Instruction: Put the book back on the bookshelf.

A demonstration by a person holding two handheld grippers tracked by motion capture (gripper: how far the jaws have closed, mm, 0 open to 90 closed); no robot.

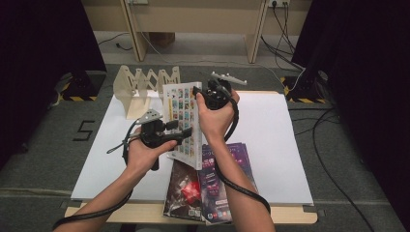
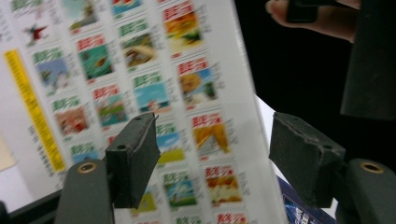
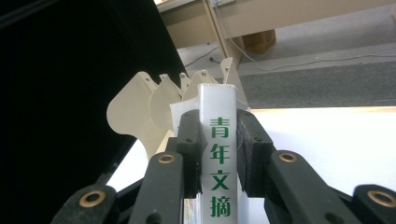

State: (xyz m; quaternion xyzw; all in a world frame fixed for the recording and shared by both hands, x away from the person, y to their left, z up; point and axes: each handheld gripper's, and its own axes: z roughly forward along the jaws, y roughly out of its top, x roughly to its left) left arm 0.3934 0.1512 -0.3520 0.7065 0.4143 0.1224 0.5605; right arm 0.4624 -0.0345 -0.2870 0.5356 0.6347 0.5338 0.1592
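Observation:
A thick white book (image 1: pixel 181 113) with rows of small colourful pictures on its cover is held up off the table, tilted. My right gripper (image 1: pixel 197 93) is shut on its spine near the top; in the right gripper view the pads (image 3: pixel 189 149) press both sides of the spine (image 3: pixel 219 107), which bears green characters. My left gripper (image 1: pixel 186 131) is lower, at the front of the book, with its jaws open. In the left gripper view the gripper (image 2: pixel 215 163) faces the cover (image 2: pixel 140 60), with the book's edge running between its pads and neither pad pressing on it.
A cream folding rack (image 1: pixel 145 84) with several upright dividers stands at the back left of the white mat (image 1: pixel 275 140); it also rises behind the book (image 3: pixel 130 107). Dark purple magazines (image 1: pixel 212 186) lie at the table's front edge. Black curtains flank both sides.

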